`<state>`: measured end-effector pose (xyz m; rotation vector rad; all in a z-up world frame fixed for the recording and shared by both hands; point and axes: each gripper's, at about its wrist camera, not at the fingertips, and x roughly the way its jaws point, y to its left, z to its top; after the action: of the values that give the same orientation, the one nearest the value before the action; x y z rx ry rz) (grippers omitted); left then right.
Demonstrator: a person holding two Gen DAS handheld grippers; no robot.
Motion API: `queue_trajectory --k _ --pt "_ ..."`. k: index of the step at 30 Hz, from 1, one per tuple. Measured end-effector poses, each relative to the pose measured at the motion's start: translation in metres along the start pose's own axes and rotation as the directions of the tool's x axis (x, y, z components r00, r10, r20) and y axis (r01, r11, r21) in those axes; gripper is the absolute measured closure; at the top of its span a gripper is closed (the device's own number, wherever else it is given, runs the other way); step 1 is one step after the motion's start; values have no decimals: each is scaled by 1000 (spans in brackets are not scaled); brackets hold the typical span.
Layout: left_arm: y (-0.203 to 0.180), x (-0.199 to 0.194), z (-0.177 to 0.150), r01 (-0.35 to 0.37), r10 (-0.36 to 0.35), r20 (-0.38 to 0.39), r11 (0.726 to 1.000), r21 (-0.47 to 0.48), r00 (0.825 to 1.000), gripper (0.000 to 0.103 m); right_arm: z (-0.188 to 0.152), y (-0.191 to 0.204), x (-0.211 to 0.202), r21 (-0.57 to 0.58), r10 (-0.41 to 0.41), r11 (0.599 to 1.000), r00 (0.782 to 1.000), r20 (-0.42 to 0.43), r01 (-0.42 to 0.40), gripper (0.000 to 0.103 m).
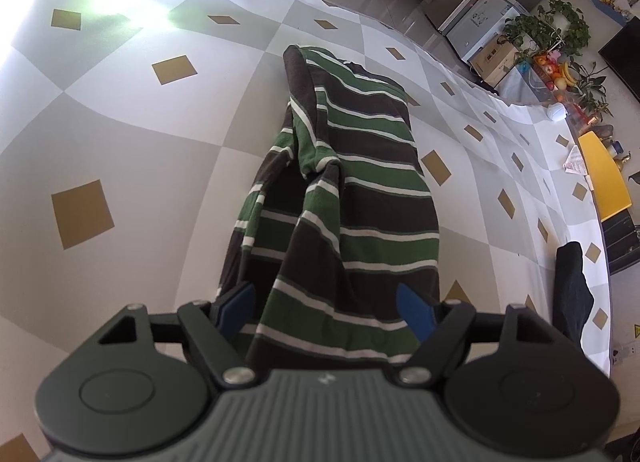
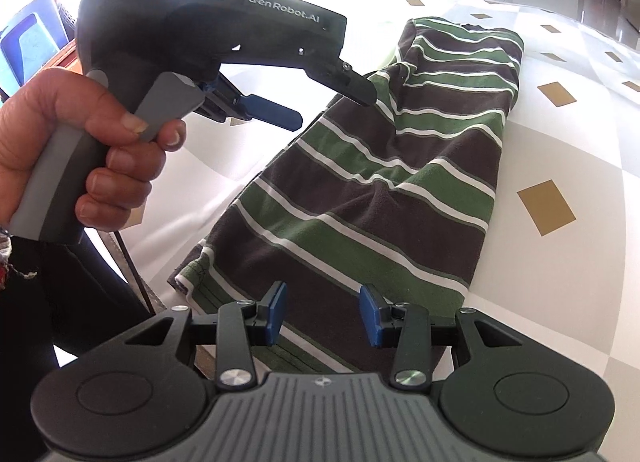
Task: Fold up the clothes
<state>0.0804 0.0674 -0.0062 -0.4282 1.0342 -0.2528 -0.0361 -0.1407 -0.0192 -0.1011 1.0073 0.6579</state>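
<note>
The striped garment (image 1: pixel 352 189) lies on the checked tablecloth (image 1: pixel 132 141) in front of you, folded lengthwise into a long narrow strip. Bands of dark grey and green alternate, split by thin white lines. A loose fold runs down its left half in the left wrist view, bunching near the middle; the right half lies flatter. The hem end sits nearest you, at the table edge.

Your left gripper (image 1: pixel 326 312) hangs over that near end with its blue fingers (image 1: pixel 238 308) spread to either side of the cloth. They stand apart, not pinching; no fabric is pressed between them. Your right gripper (image 2: pixel 326 312) hovers above the hem with its blue pads (image 2: pixel 276 312) parted and nothing caught between them.

Only the right wrist view shows your left hand (image 2: pixel 80 157) wrapped round the grey handle, a finger on the trigger, and the left gripper (image 2: pixel 332 99) from the side, angled down over the garment's left edge. It also shows the hem corner (image 2: pixel 192 274) turned up slightly.

Only the left wrist view shows a dark folded cloth (image 1: pixel 572 290) near the table's right edge, a yellow tray (image 1: pixel 604 177), and beyond the table a fruit heap (image 1: pixel 560 73) among potted plants (image 1: pixel 548 25); whether it sits in a bowl or basket you cannot tell.
</note>
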Motion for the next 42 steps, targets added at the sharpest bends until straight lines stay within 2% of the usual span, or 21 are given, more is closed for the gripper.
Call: queue_trajectory --k 4,10,12,19,25,29,32,34,36,39,42 --pt "-1 -1 3 11 -11 9 1000 12 1000 27 1 0 2 -2 7 1000 1000 -2 -7 64" --pt "4 17 3 54 -55 -51 998 -9 997 27 1 2 4 -7 11 1000 1000 -12 -11 63" --pt "8 22 3 71 -72 -60 997 -27 996 24 1 1 4 -8 13 1000 1000 -17 -13 63" --pt "14 23 7 76 -78 -36 995 -61 996 19 0 -4 3 2 13 1000 1000 -26 -13 63" --pt "15 35 8 105 -109 -78 993 -54 991 17 -1 -7 4 9 9 1000 999 -36 -9 63" --pt "18 37 9 123 -128 -72 989 -77 989 17 -1 -8 4 10 7 1000 999 -37 -7 63" --pt "12 40 7 135 -139 -79 990 -49 987 18 -1 -10 5 14 1 1000 999 -40 -1 63" --pt "5 40 5 130 -129 -89 992 0 988 26 0 -11 5 20 -1 1000 999 -40 2 63" --pt "-1 40 3 115 -110 -99 992 43 989 47 0 -11 6 25 0 1000 999 -39 1 63" --pt "0 39 1 93 -87 -104 994 56 991 60 0 -11 6 22 -2 1000 999 -39 3 63" --pt "3 37 0 80 -75 -95 996 50 993 64 -1 -10 6 17 -4 1000 999 -41 4 63"
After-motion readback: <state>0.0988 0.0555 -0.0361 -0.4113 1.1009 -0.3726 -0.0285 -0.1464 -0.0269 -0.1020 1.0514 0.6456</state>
